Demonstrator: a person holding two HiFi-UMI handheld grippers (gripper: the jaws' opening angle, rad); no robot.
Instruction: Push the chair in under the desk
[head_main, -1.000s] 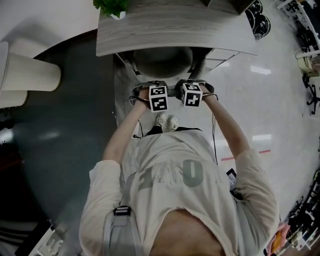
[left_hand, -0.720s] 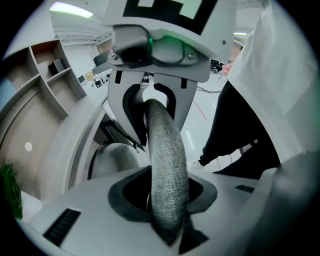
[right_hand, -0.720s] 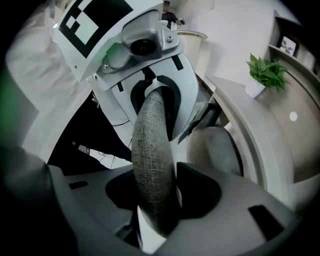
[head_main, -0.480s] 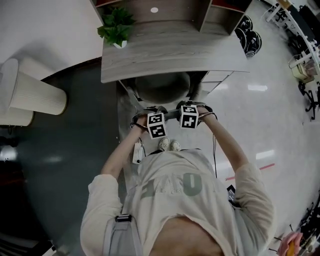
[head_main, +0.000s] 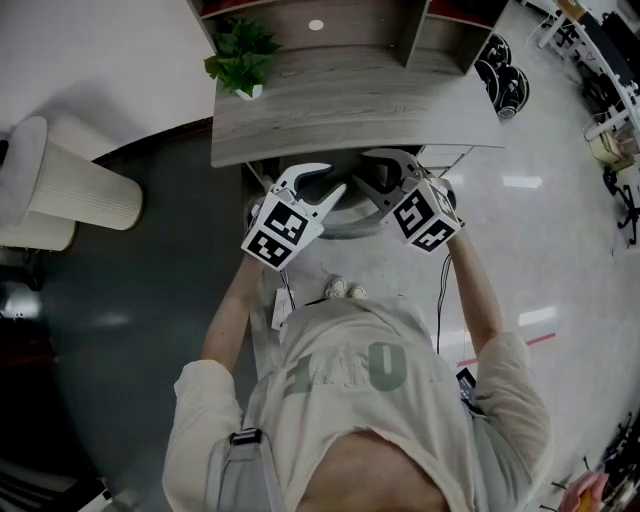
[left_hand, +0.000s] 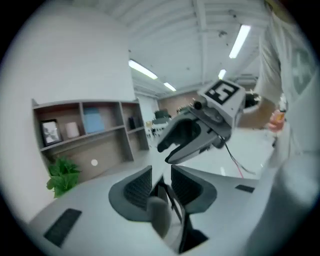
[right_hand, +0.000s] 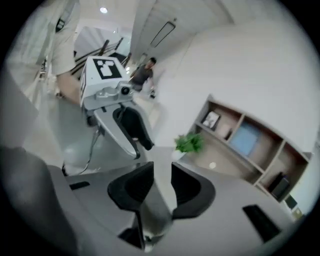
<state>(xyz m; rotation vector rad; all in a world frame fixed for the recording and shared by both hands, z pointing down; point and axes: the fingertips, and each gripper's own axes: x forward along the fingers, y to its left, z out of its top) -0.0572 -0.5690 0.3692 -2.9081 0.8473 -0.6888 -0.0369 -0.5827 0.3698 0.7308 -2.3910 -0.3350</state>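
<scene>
Ahead of my left tongs (head_main: 333, 178) and right tongs (head_main: 362, 168), a wooden shelf unit (head_main: 330, 25) stands against the white wall (head_main: 100, 50), with a green plant (head_main: 243, 55) near its left end. Left of the left tongs is dark floor (head_main: 150, 330). Right of the right tongs is pale glossy floor (head_main: 560, 200). Strip lights (left_hand: 145, 70) glow overhead.

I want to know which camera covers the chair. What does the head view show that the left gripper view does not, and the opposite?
Only the head view: the chair, its seat partly under the desk, and the person's shoes. Only the left gripper view: a framed picture and a blue panel on the shelf, and the ceiling lights. Both: the potted plant, the desk top and the right tool, whose jaws have just been closing with nothing between them.
</scene>
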